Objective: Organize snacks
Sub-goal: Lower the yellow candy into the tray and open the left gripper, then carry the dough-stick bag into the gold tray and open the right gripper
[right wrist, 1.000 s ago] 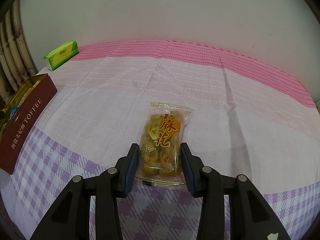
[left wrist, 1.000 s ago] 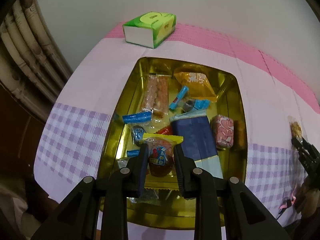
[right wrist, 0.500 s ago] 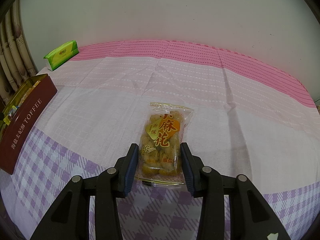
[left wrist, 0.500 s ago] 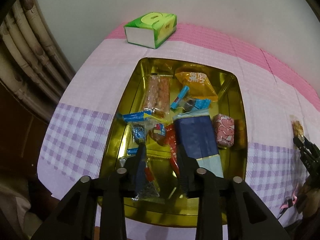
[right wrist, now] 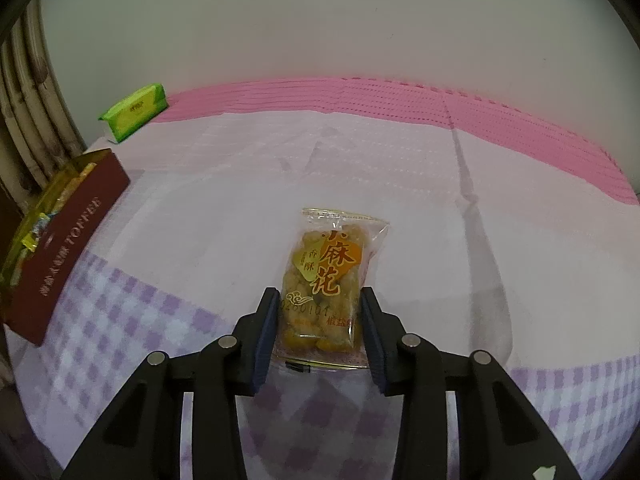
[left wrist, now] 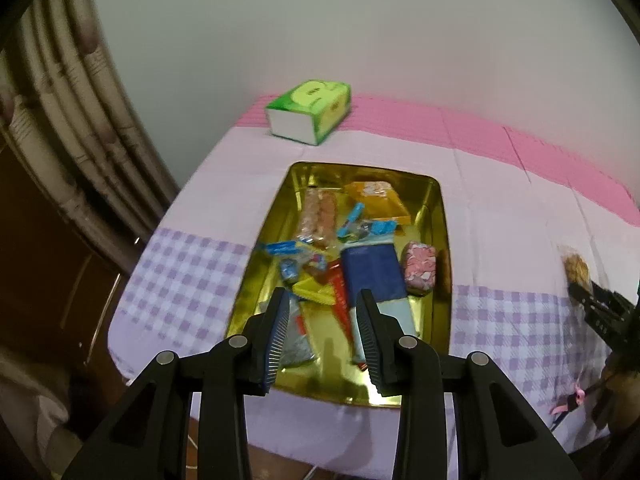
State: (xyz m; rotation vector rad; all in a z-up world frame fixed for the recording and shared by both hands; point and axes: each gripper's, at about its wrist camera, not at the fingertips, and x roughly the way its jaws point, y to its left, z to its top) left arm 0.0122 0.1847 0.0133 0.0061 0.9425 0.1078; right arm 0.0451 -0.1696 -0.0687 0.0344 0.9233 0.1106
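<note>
Here the left gripper [left wrist: 322, 326] hangs above the near end of the gold tin [left wrist: 443, 248], its blue-padded jaws parted with nothing between them; the snacks seen in the gap lie lower, on the tin floor. Directly under the gap are a red stick packet [left wrist: 342, 300] and a yellow wrapper [left wrist: 316, 292], with a dark blue box [left wrist: 374, 272] just to their right and a pink-and-white wrapped sweet [left wrist: 419, 267] close against the right wall. Toward the far end lie a long peanut bar [left wrist: 319, 214] and an orange pouch [left wrist: 378, 198]. The tin's near rim sits close to the cloth's front edge, and its left rim stands near the table's left edge, beyond which a curtain [left wrist: 72, 120] hangs. A green tissue pack [left wrist: 310, 111] rests behind the tin, apart from it, by the wall.

The right gripper [right wrist: 319, 326] is lowered around the near end of a clear packet of fried dough twists [right wrist: 330, 276], which lies flat on the checked tablecloth [right wrist: 460, 208]. Its jaws are closing, the pads at the packet's two sides; whether they already press cannot be told. Around the packet the cloth is bare on all sides, wide to the right and back toward the pink band. The tin's maroon wall lettered TOFFEE stands well apart at the left.
</note>
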